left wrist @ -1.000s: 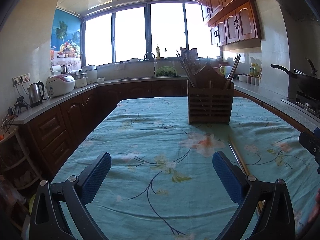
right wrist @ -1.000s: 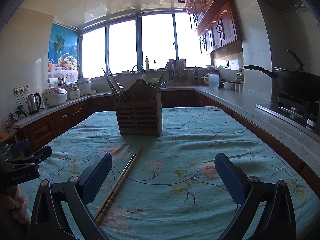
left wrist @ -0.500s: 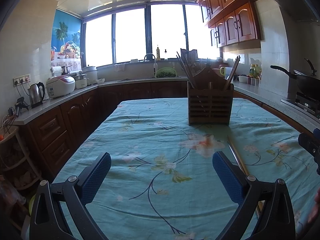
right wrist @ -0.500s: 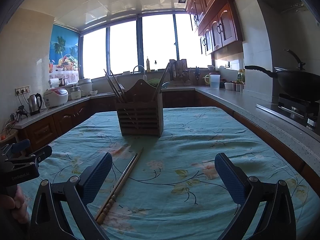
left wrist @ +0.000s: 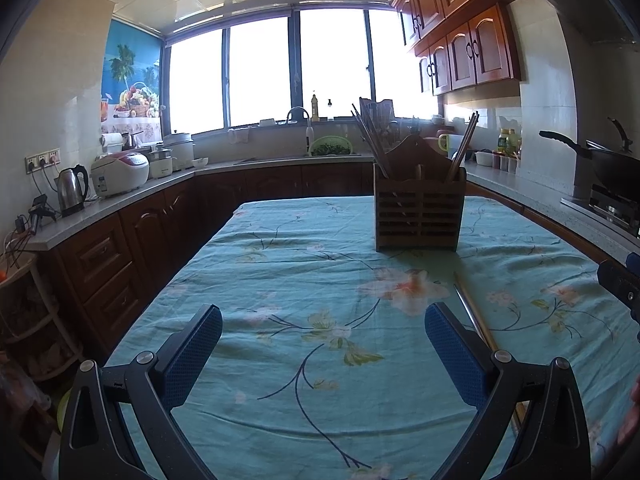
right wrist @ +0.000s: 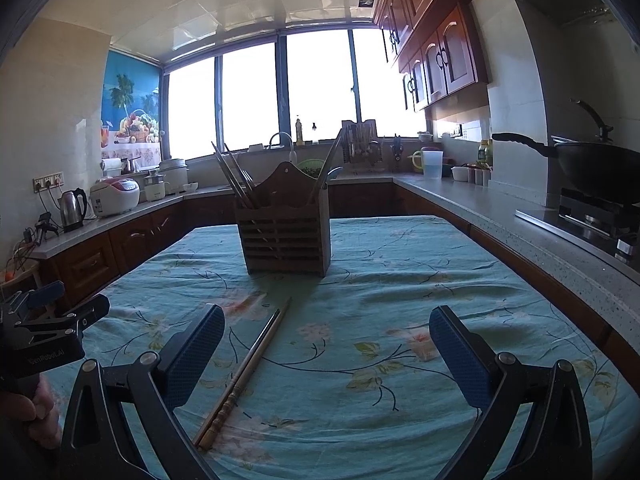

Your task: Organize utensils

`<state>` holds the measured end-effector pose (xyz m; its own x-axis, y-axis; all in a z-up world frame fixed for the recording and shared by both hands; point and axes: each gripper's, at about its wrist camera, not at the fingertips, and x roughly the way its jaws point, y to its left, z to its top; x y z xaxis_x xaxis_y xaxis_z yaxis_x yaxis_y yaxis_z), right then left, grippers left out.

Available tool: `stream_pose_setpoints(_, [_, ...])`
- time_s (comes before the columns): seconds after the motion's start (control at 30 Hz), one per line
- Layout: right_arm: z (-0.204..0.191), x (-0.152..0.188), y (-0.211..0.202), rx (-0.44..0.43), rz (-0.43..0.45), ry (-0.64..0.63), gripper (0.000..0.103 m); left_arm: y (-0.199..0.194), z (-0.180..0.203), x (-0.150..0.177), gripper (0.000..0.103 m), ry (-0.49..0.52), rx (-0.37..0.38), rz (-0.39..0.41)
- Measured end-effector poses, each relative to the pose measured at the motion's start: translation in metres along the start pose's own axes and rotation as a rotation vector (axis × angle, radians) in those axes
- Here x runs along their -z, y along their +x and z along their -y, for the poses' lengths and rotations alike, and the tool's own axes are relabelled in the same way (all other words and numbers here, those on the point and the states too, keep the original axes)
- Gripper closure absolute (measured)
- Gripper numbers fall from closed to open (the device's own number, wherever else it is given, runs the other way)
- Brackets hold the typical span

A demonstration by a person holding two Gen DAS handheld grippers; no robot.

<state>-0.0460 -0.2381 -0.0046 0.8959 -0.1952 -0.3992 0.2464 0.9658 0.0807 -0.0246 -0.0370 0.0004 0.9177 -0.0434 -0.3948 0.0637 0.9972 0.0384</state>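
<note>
A brown slatted wooden utensil holder (left wrist: pixel 419 208) stands upright on the floral teal tablecloth, with several chopsticks leaning in it; it also shows in the right wrist view (right wrist: pixel 286 236). A pair of chopsticks (right wrist: pixel 246 368) lies on the cloth in front of the holder, near the right gripper's left finger; part of it shows in the left wrist view (left wrist: pixel 476 320) behind the right finger. My left gripper (left wrist: pixel 323 344) is open and empty above the cloth. My right gripper (right wrist: pixel 326 346) is open and empty. The left gripper's body shows in the right wrist view (right wrist: pixel 48 332).
The table (right wrist: pixel 400 248) is ringed by dark wood counters. A kettle (left wrist: pixel 72 190) and rice cooker (left wrist: pixel 119 174) stand on the left counter. A wok (right wrist: pixel 596 168) sits on a stove at the right. A sink and window are behind.
The right gripper has edged slightly forward toward the holder and the chopsticks. The left gripper has hardly moved. Both stay open.
</note>
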Motion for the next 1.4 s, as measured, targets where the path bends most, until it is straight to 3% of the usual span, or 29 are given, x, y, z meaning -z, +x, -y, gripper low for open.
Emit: stream_pose_setpoints(1.4, [0.004, -0.013, 0.005, -0.031, 0.007, 0.002, 0.000, 0.005, 0.011, -0.006, 0.001, -0.004, 0.006, -0.025])
